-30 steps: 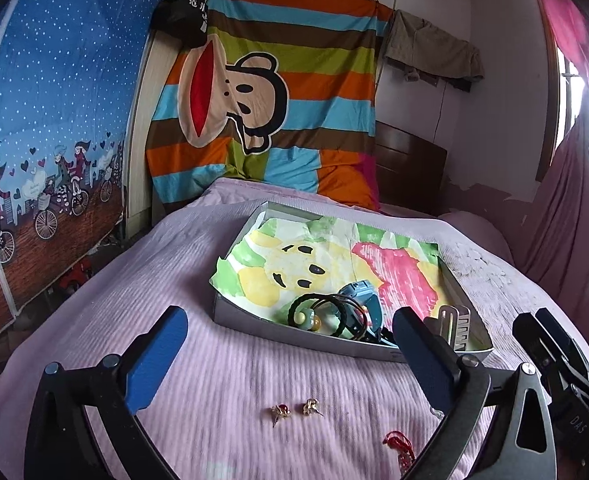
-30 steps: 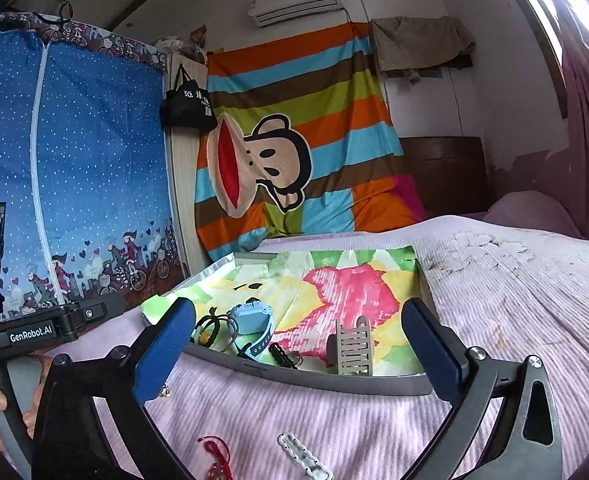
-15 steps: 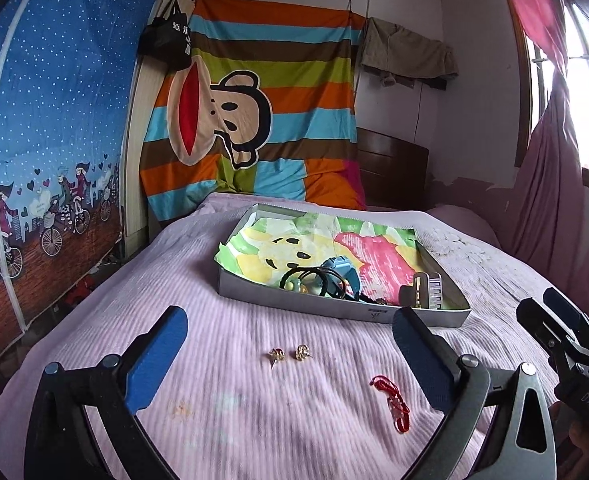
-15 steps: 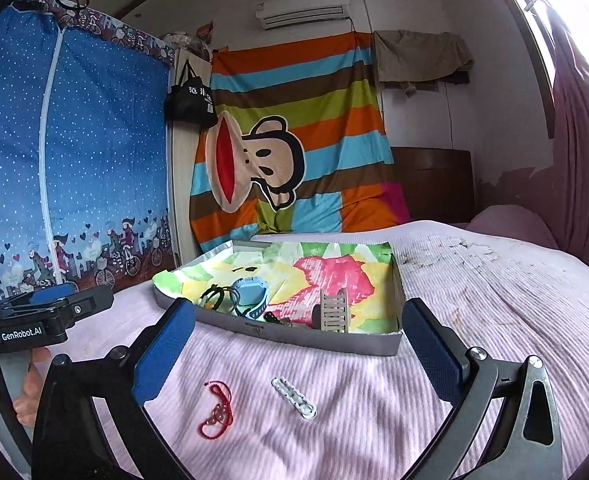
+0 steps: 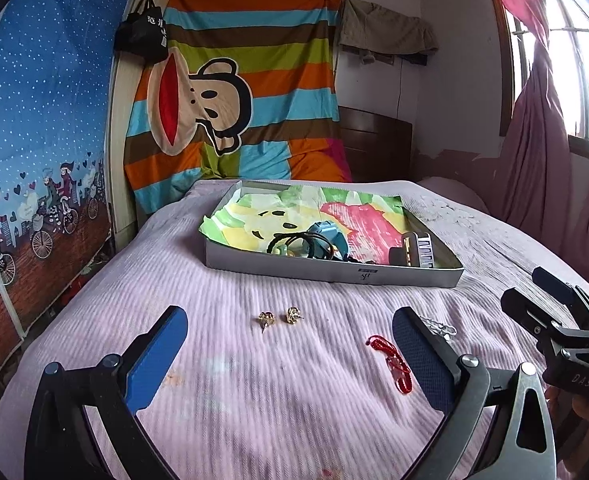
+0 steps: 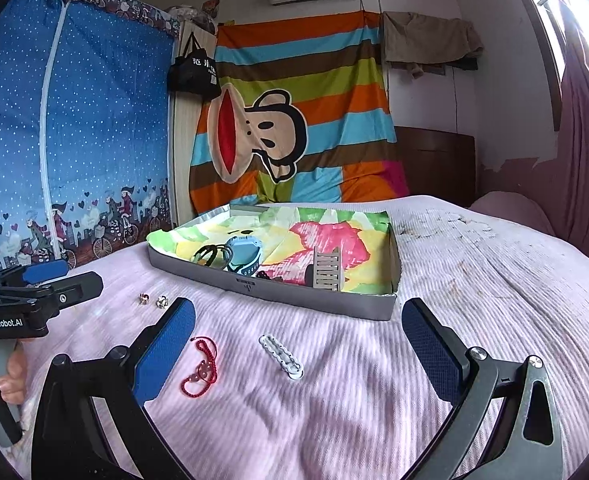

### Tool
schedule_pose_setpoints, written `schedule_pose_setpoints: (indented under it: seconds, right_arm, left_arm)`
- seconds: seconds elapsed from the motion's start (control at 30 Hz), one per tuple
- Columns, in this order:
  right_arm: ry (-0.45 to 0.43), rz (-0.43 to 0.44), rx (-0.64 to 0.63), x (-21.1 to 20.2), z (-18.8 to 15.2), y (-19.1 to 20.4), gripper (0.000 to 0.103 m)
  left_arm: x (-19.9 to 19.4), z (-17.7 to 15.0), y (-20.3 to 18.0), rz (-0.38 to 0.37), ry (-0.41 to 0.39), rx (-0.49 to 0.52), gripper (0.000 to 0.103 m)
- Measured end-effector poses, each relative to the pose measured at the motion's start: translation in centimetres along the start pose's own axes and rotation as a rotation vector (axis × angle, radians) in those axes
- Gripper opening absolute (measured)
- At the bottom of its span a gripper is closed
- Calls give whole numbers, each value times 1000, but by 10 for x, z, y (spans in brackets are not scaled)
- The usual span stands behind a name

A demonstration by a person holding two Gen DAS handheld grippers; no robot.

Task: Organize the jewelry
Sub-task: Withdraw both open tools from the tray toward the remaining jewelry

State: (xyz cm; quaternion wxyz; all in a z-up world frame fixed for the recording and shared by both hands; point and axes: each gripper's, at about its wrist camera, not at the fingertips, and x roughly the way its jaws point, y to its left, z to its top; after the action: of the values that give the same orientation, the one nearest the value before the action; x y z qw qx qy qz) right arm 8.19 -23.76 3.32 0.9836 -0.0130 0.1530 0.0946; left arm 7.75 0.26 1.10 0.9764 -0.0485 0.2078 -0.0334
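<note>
A shallow grey box (image 5: 334, 274) (image 6: 270, 290) lined with bright cartoon paper lies on the pink bed. Inside are a blue watch (image 5: 328, 236) (image 6: 244, 254), black hair ties (image 5: 294, 242) and a silver comb clip (image 5: 416, 250) (image 6: 326, 270). On the bedspread in front lie two gold earrings (image 5: 280, 316) (image 6: 152, 300), a red cord bracelet (image 5: 390, 360) (image 6: 202, 368) and a white chain piece (image 6: 282, 358). My left gripper (image 5: 290, 364) is open above the bedspread near the earrings. My right gripper (image 6: 294, 356) is open, with the white chain between its fingers' line of sight, not touching.
The pink ribbed bedspread (image 5: 254, 400) spreads all around the box. A striped monkey blanket (image 5: 234, 96) hangs on the far wall. A blue fabric wardrobe (image 6: 66, 140) stands left of the bed, pink curtains (image 5: 534, 160) at right. A hand (image 6: 10, 372) holds the left gripper's handle.
Both grippers have drawn back from the box and lifted, so the earrings, red bracelet and white chain now lie farther ahead. Both stay open and hold nothing.
</note>
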Motion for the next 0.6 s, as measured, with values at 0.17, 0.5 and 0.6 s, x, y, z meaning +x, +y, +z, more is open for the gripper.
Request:
schedule_pose_setpoints:
  seconds: [0.17,0.5,0.6]
  right_arm:
    - [38,5,0,8,-5,0,102]
    - [86,4,66,21,-15,-12,102]
    - [98,5,81,24,-18,-14,102]
  left_arm:
    - [4,-3,-2,-28,28,11,103]
    - [15,-6,7,-53,88,-37,103]
    - [19,-7,11,-50,104,-54,103]
